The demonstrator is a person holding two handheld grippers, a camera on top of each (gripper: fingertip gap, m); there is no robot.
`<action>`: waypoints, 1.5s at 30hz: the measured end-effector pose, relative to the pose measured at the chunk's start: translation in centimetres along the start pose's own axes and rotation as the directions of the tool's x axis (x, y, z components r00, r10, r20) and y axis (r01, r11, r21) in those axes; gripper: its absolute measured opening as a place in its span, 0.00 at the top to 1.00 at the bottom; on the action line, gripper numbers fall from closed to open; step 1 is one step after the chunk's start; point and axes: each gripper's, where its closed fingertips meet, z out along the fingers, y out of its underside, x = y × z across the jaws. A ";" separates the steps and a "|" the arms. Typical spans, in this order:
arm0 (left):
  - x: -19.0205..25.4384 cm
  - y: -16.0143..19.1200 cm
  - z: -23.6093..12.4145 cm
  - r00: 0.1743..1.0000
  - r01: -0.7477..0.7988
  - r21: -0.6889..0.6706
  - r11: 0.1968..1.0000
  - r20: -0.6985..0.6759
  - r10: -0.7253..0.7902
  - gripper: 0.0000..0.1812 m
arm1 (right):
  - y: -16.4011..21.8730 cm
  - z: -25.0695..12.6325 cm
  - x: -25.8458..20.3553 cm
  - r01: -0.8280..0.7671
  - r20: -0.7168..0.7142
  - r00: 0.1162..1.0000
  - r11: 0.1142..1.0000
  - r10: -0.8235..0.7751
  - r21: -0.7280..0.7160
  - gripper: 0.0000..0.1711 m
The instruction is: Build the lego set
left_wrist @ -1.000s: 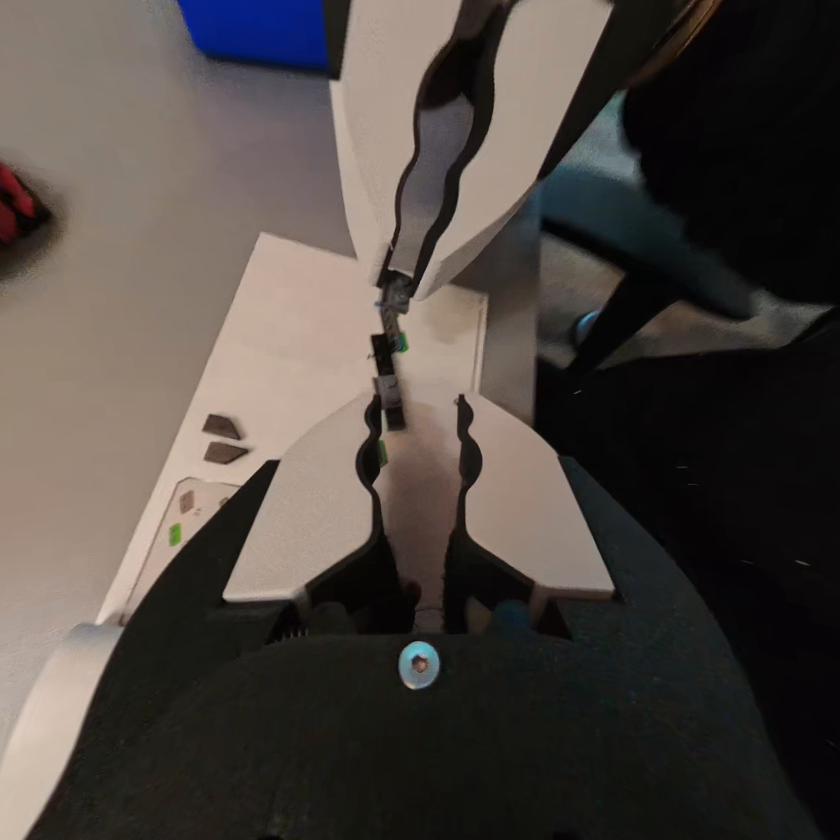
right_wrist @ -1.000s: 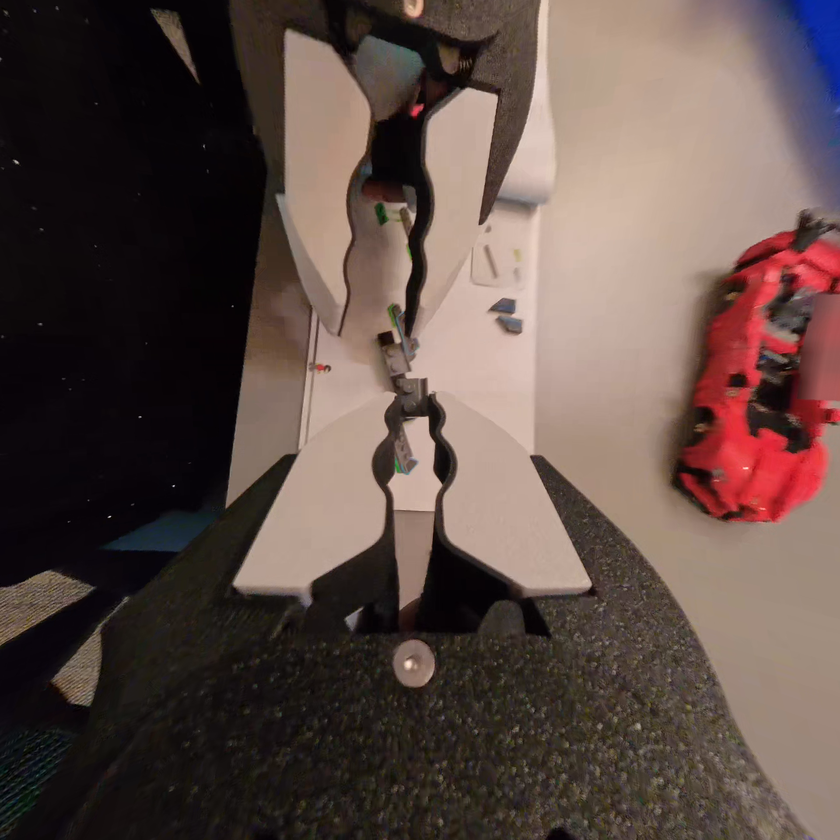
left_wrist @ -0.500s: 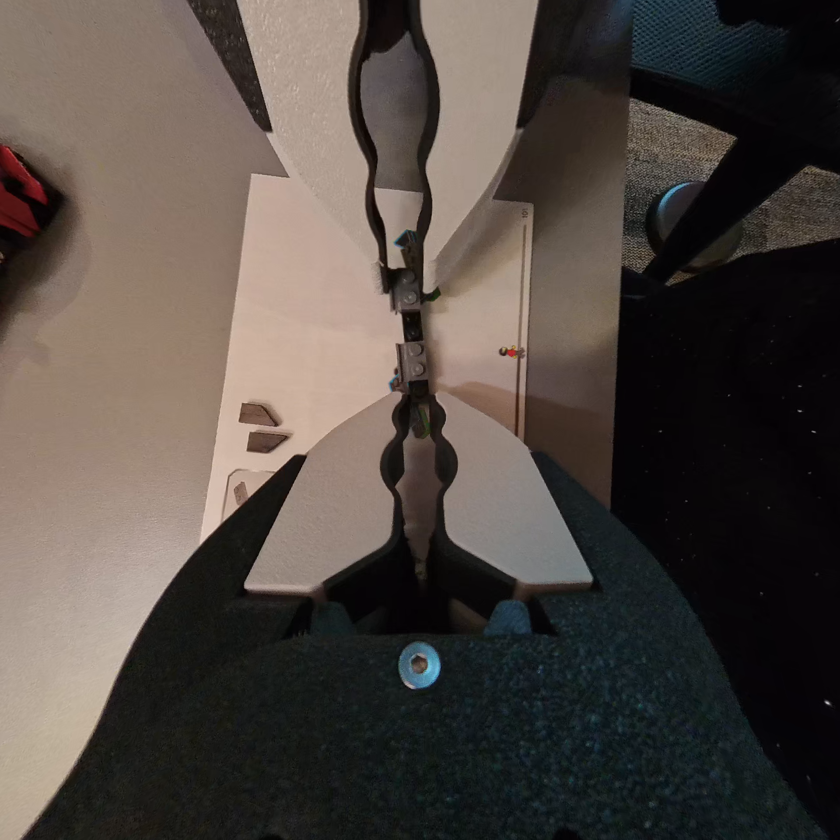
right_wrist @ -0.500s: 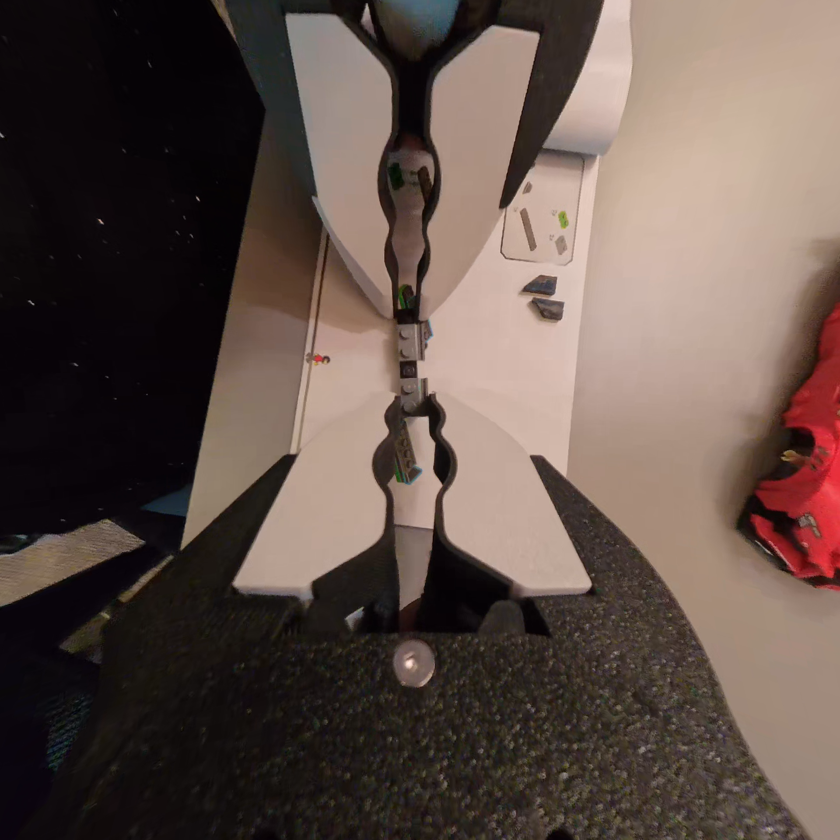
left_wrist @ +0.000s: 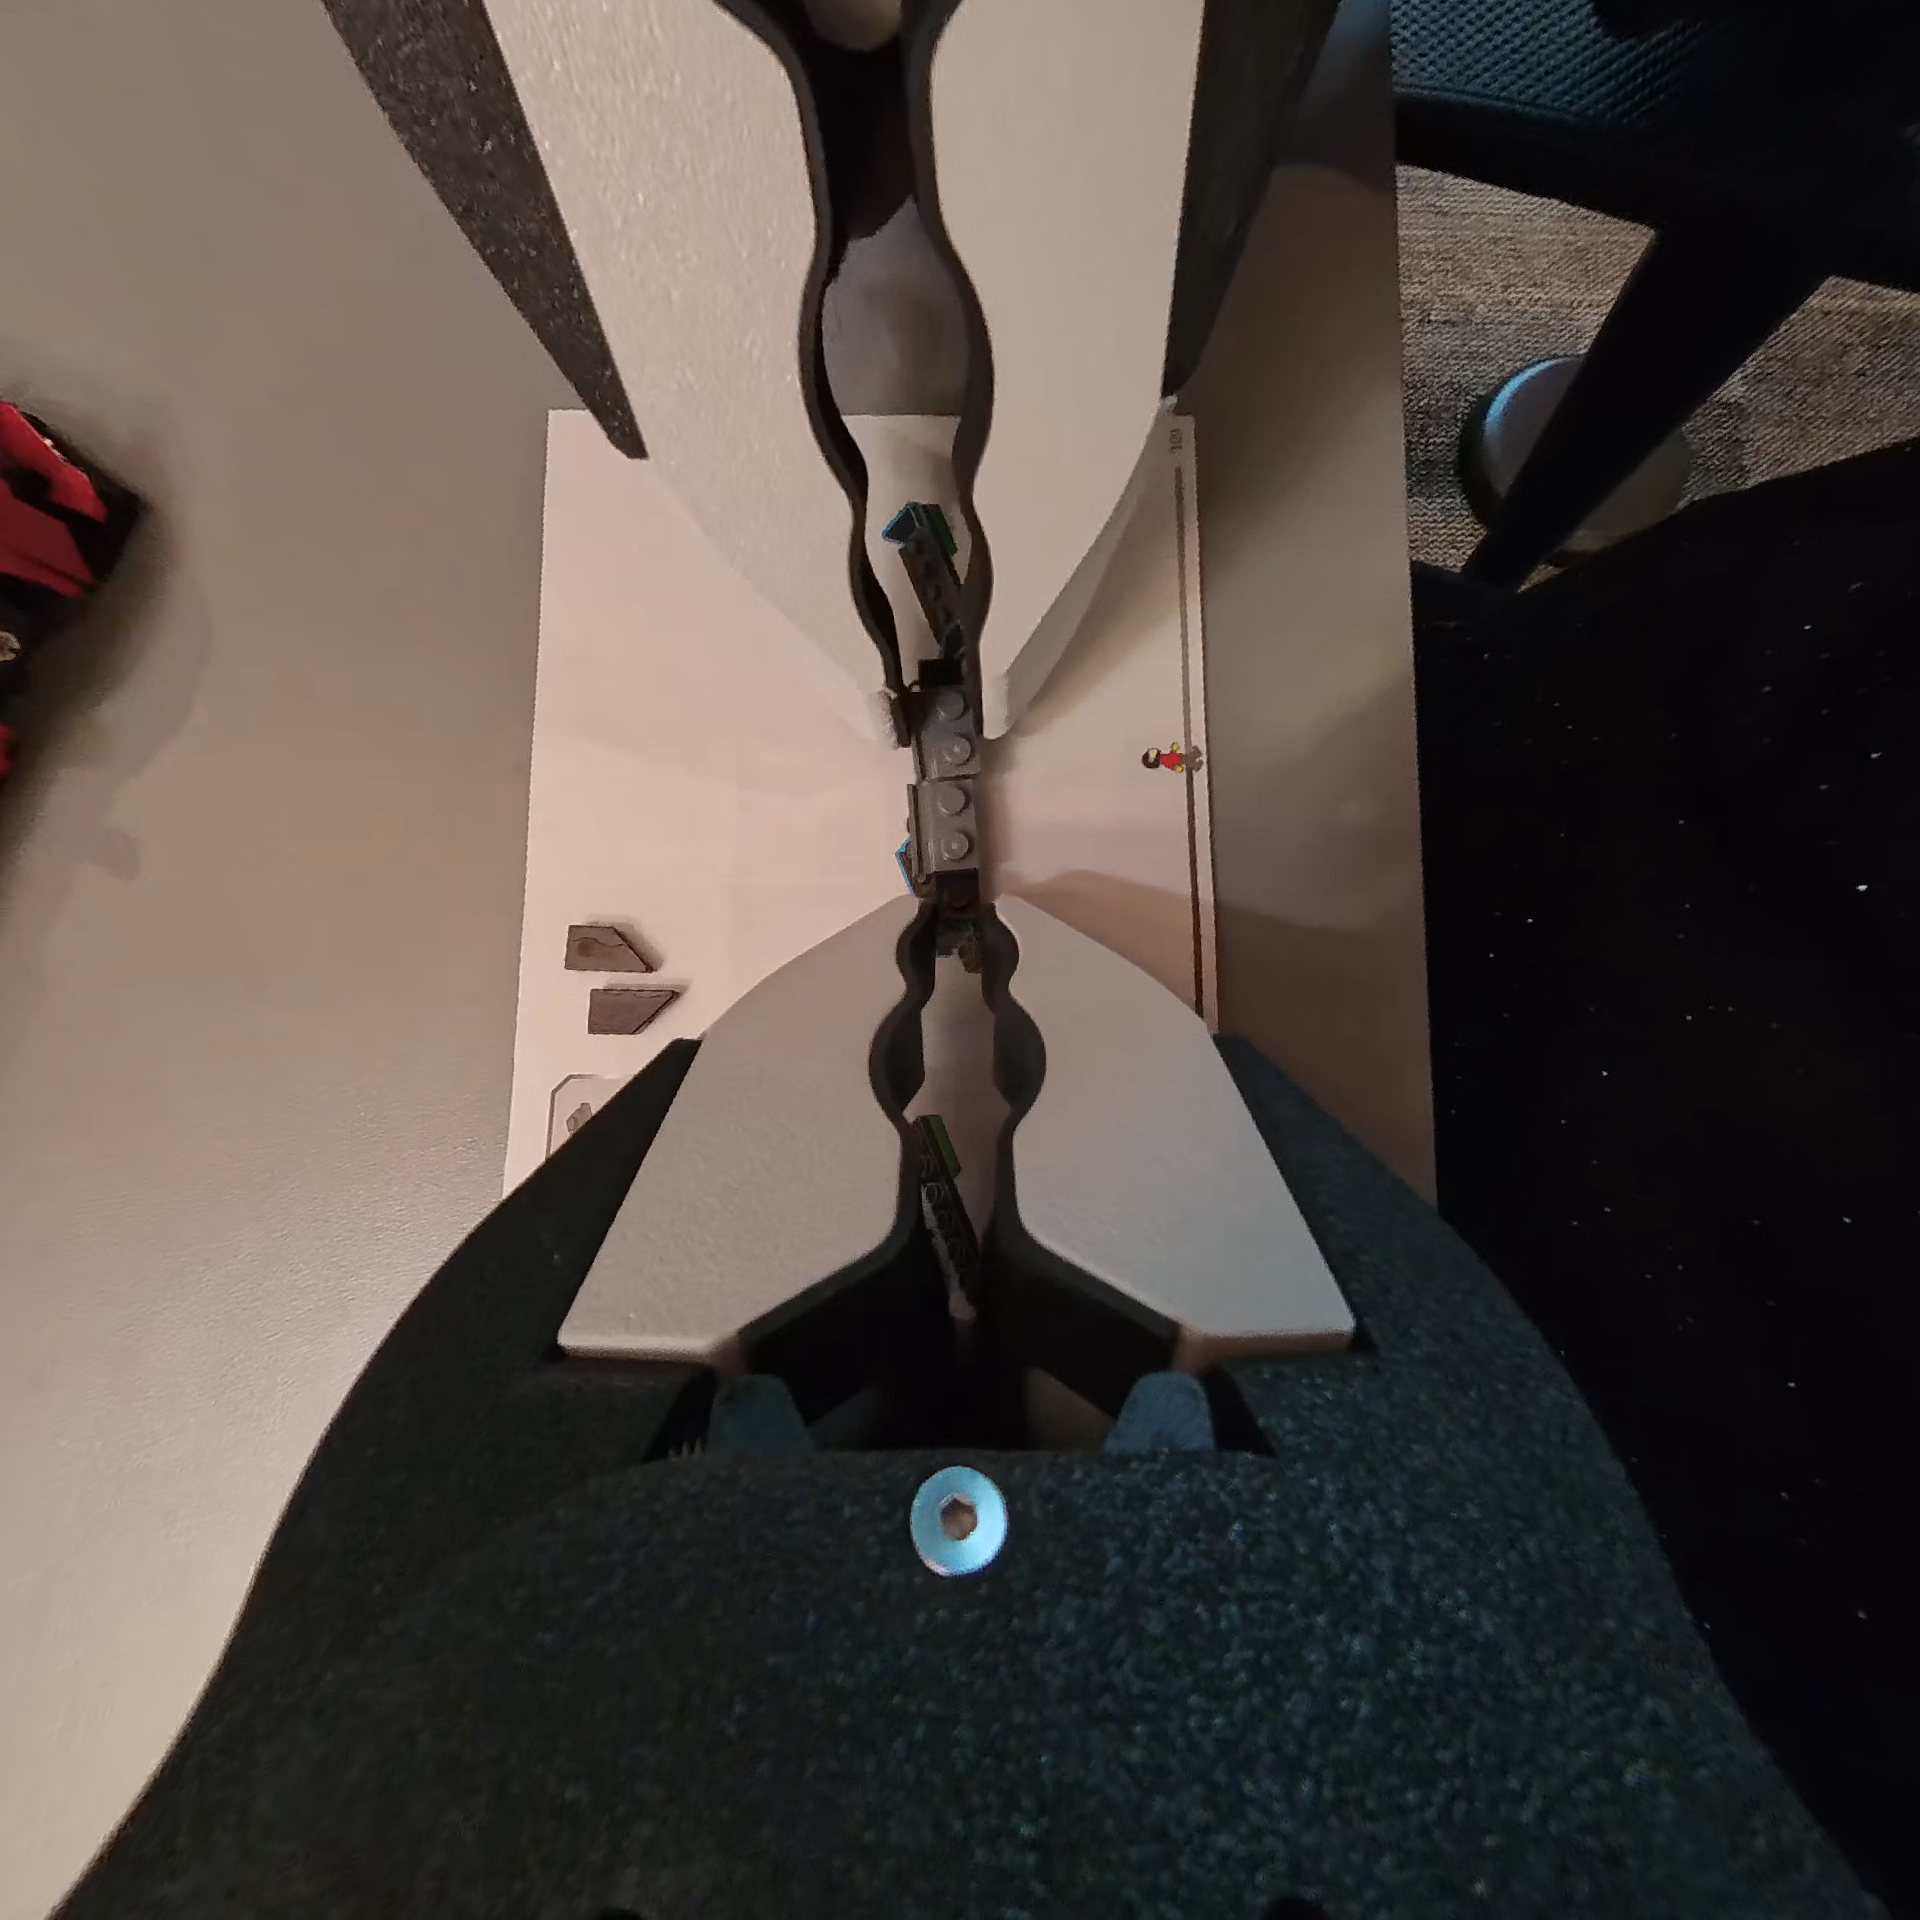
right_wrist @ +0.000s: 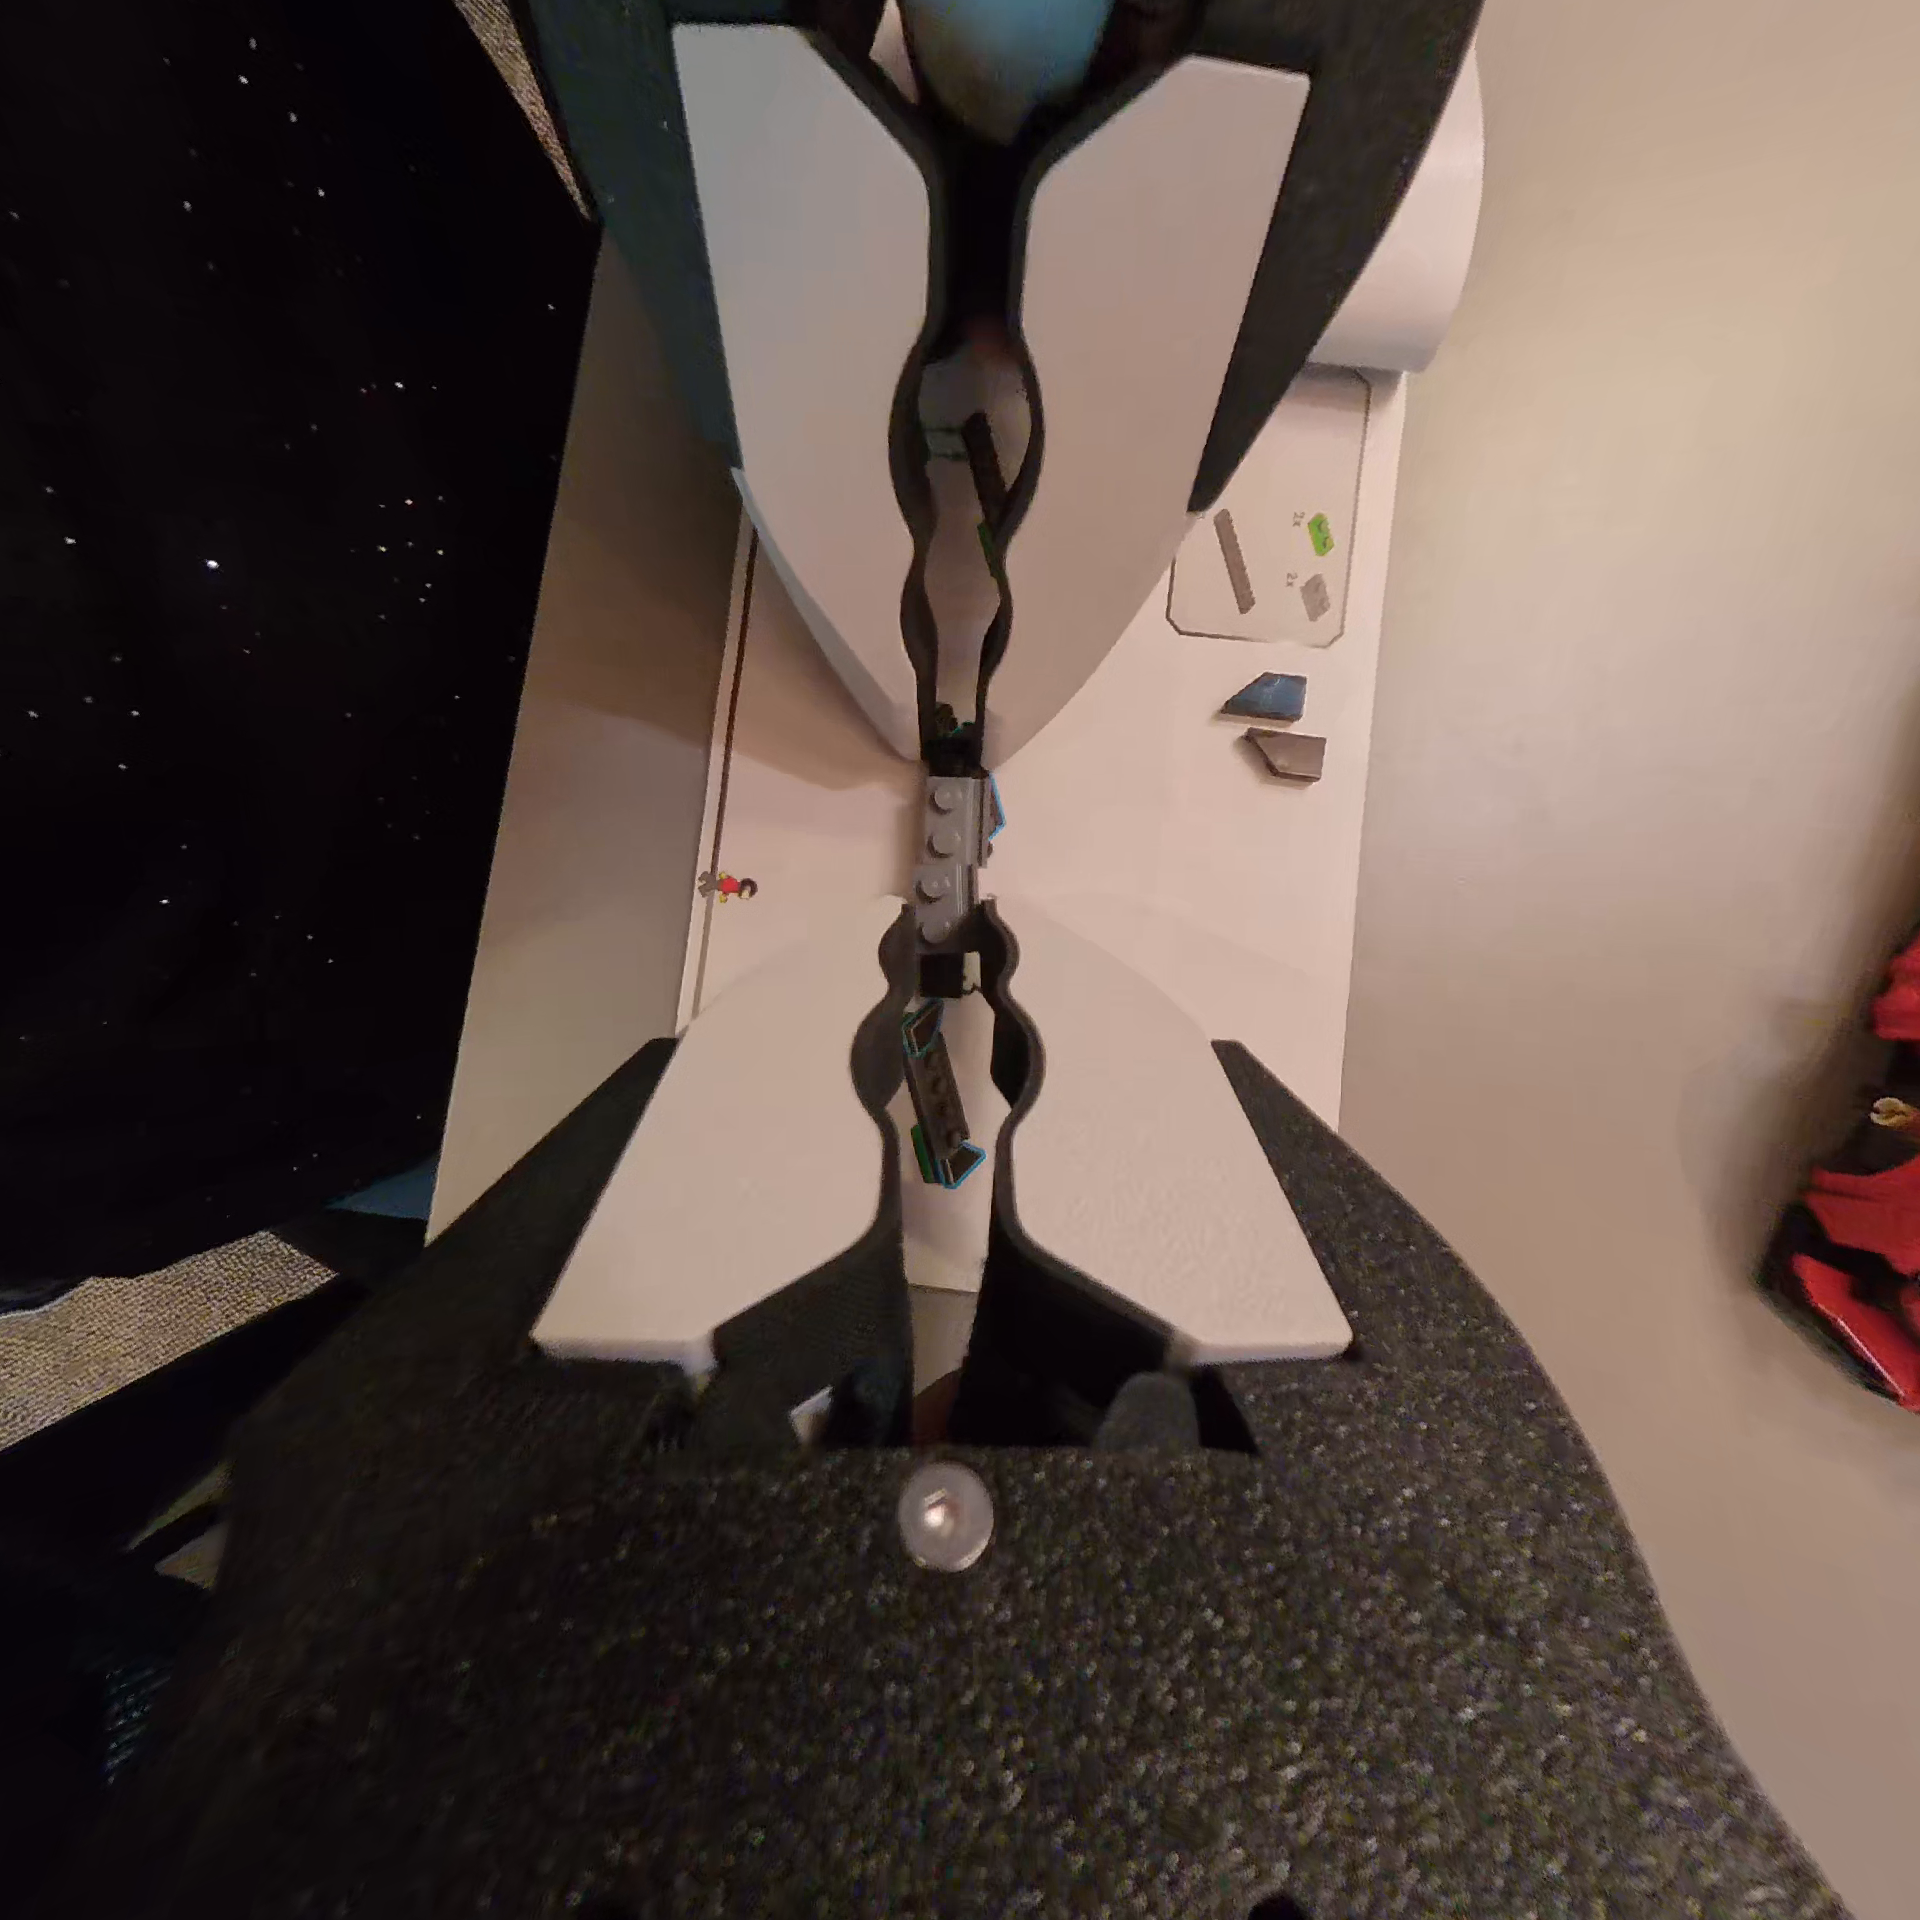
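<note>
A small grey and black lego assembly (left_wrist: 951,790) hangs in the air between my two grippers, above an open instruction booklet (left_wrist: 707,790). Two studded grey plates on it sit end to end. My left gripper (left_wrist: 951,914) is shut on the near end in the left wrist view. My right gripper (left_wrist: 940,717) comes in from the top of that view, shut on the far end. In the right wrist view, my right gripper (right_wrist: 951,930) holds the assembly (right_wrist: 948,847) from below and my left gripper (right_wrist: 954,758) from above, tip to tip.
Two loose dark wedge pieces (left_wrist: 613,977) lie on the booklet's left side; they also show in the right wrist view (right_wrist: 1273,722). A red lego car (right_wrist: 1860,1195) stands on the beige table (left_wrist: 260,727). The table edge and a chair base (left_wrist: 1558,447) are on the right. My left and right fingertips are right by each other.
My left gripper was open a second ago and has shut on the assembly's end. Both grippers have lined up tip to tip, and the two grey plates have come together.
</note>
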 end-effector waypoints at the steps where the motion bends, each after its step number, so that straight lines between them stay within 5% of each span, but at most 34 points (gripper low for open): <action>1: 0.0 0.0 0.0 1.000 -0.002 0.003 1.000 0.000 0.002 0.96 | 0.0 0.0 0.1 0.000 -0.005 1.000 1.000 0.000 -0.001 0.93; 22: 0.0 -0.1 -0.2 1.000 0.000 0.019 1.000 -0.018 0.000 0.94 | 0.1 0.0 0.3 -0.045 0.008 0.999 0.999 0.045 -0.006 0.93; 28: 0.1 -3.4 -2.1 0.999 0.024 0.219 0.975 -0.052 -0.013 1.00 | 0.1 0.0 0.3 -0.049 0.011 0.999 0.999 0.049 -0.004 0.93; 33: -0.2 -3.3 0.3 0.998 -0.065 0.125 0.990 0.013 0.064 1.00 | 0.1 0.0 0.3 -0.053 0.017 0.998 0.999 0.053 -0.002 0.93; 45: -0.5 -2.8 0.8 0.999 0.005 0.056 0.998 -0.034 -0.004 1.00 | 0.1 0.1 0.3 -0.064 0.016 0.998 0.998 0.064 0.020 0.93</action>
